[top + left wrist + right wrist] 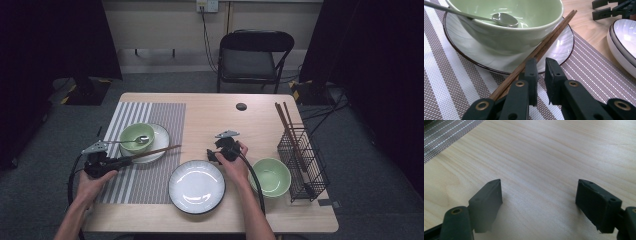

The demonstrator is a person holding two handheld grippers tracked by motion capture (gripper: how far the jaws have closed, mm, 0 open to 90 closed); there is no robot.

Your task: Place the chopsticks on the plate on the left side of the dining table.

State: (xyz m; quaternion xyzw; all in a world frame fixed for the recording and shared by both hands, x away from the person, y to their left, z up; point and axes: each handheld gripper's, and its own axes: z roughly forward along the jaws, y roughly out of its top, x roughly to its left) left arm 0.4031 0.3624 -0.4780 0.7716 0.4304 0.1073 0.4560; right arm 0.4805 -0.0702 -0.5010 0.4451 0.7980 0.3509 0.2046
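Two chopsticks [550, 38] lying as a pair, far ends propped on the rim of the white plate [560, 48] against the green bowl [511, 37], near ends down on the striped placemat [586, 70]. Left hand-held gripper [540, 61] released to a narrow slit, grasping nothing, with the pair just outside its left jaw. Best to widen first, shift sideways to straddle both, then close low and square to stop any rolling. Right hand-held gripper [539, 187] spread wide over bare worktop [549, 150]; better kept clear.
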